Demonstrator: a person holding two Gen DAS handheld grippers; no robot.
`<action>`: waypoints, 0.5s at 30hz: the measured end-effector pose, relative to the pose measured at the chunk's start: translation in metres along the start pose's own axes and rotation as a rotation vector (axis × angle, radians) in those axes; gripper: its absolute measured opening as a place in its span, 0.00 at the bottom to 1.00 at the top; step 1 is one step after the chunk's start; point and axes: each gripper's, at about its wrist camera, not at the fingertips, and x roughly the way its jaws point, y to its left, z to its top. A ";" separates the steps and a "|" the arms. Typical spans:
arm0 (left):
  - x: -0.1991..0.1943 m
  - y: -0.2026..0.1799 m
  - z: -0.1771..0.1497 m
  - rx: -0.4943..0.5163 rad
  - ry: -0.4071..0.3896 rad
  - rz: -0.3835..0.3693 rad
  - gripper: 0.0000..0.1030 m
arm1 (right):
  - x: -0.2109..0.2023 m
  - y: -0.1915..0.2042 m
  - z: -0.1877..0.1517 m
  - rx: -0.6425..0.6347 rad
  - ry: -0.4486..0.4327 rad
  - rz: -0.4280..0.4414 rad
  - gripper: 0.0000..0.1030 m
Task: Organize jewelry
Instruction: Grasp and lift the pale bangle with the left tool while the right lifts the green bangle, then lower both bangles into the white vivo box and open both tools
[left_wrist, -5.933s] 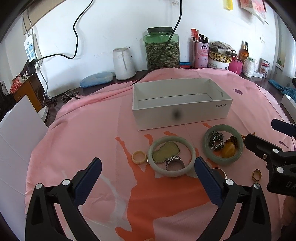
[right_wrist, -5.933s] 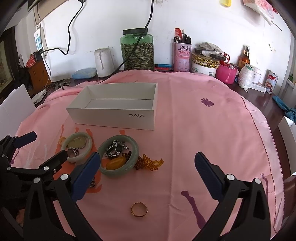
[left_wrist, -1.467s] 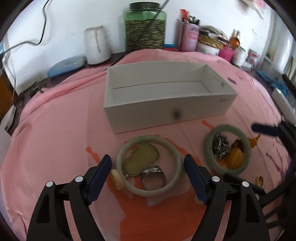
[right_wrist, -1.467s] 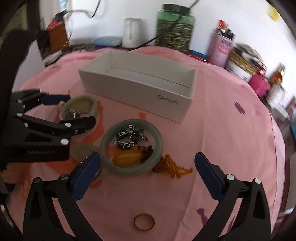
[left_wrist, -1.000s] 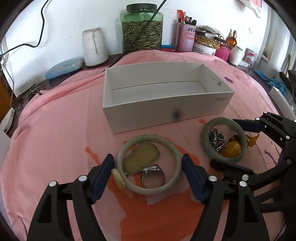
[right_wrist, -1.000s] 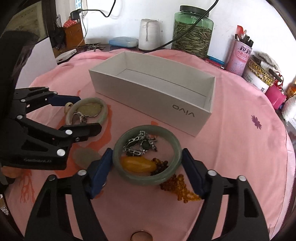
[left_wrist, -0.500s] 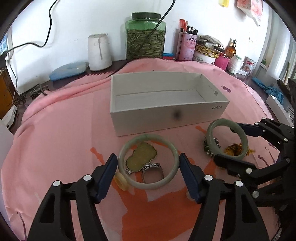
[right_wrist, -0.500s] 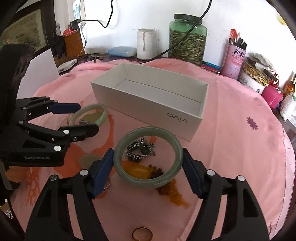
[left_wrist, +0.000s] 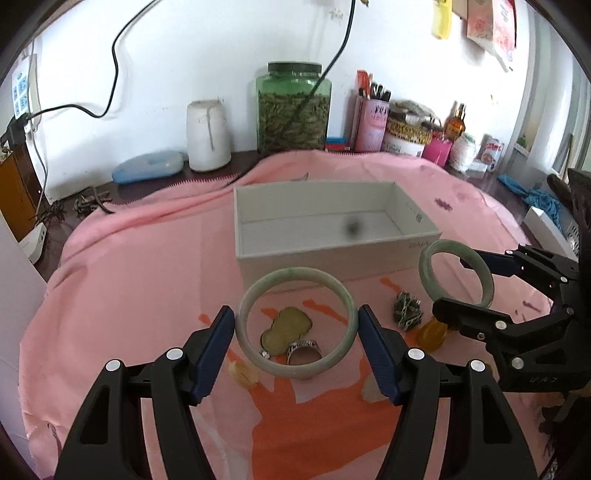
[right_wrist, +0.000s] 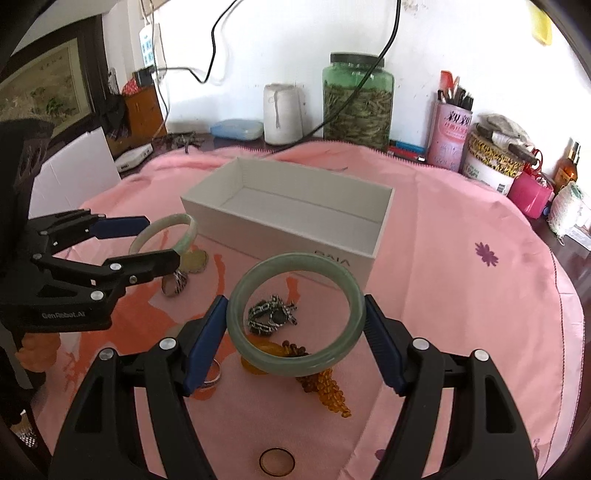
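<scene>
My left gripper (left_wrist: 295, 317) is shut on a pale green jade bangle (left_wrist: 291, 274), held level above the pink cloth. In the right wrist view, my right gripper (right_wrist: 295, 306) is shut on a second, darker green bangle (right_wrist: 295, 258), also lifted off the cloth. Each view shows the other gripper from the side: right gripper (left_wrist: 452, 282) with its bangle (left_wrist: 487, 284), left gripper (right_wrist: 160, 240) with its bangle (right_wrist: 186, 232). An open white box (left_wrist: 332, 254) (right_wrist: 280, 236) stands just beyond both. A gourd pendant (left_wrist: 286, 328), silver ring (left_wrist: 304, 350), chain (right_wrist: 271, 314) and amber beads (right_wrist: 325, 391) lie on the cloth.
A gold ring (right_wrist: 277, 459) lies near the front edge. Along the wall stand a green glass jar (left_wrist: 293, 107), a white cup (left_wrist: 207, 134), a pink pen holder (right_wrist: 450, 134) and tins. Cables hang down the wall. A white board (right_wrist: 70, 170) leans at the left.
Both grippers closed on their bangles and raised them off the cloth. The pendant, ring, chain and amber pieces that lay inside the bangles stayed on the cloth.
</scene>
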 end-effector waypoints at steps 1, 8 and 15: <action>-0.003 0.000 0.004 -0.006 -0.014 0.008 0.66 | -0.003 -0.001 0.002 0.005 -0.012 0.000 0.67; -0.007 0.003 0.051 0.007 -0.070 0.069 0.66 | -0.005 -0.008 0.050 0.026 -0.057 -0.033 0.67; 0.039 0.014 0.078 -0.047 -0.022 0.077 0.66 | 0.039 -0.027 0.081 0.075 -0.013 -0.023 0.67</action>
